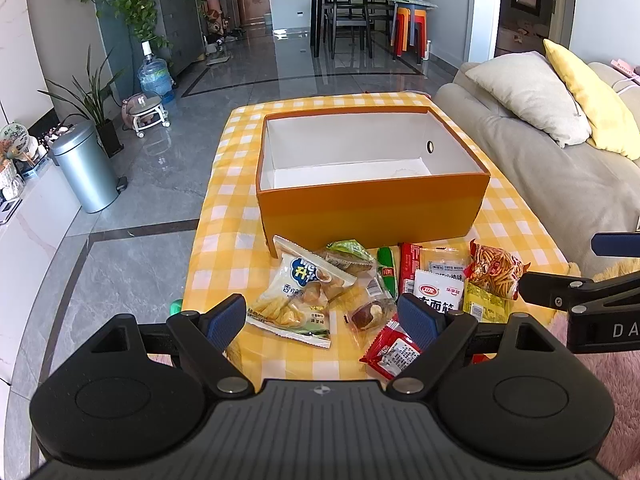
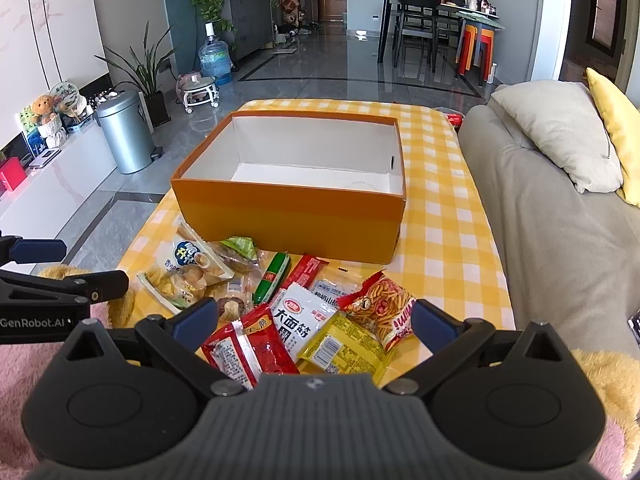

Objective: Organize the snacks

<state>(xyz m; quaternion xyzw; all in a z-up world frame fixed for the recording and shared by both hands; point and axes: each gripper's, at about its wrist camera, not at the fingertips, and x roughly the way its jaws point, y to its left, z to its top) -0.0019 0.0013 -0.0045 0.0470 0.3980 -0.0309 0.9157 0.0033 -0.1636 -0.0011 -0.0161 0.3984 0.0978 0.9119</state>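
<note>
An empty orange box (image 1: 372, 208) with a white inside stands on the yellow checked tablecloth (image 1: 228, 232); it also shows in the right wrist view (image 2: 288, 216). Several snack packets lie in front of it: a white chips bag (image 1: 300, 296), a green sausage (image 2: 272, 278), a white packet (image 2: 296, 320), a red packet (image 2: 248, 344), a yellow packet (image 2: 344, 346) and an orange sticks bag (image 2: 380, 304). My left gripper (image 1: 322, 320) is open above the near packets. My right gripper (image 2: 314, 322) is open above the red, white and yellow packets.
A grey sofa (image 2: 560, 216) with pillows runs along the right. A metal bin (image 1: 86, 168) and plants stand on the floor at the left. A pink fluffy cover (image 1: 600, 364) lies at the near edge. Dining table and chairs (image 1: 360, 12) are far back.
</note>
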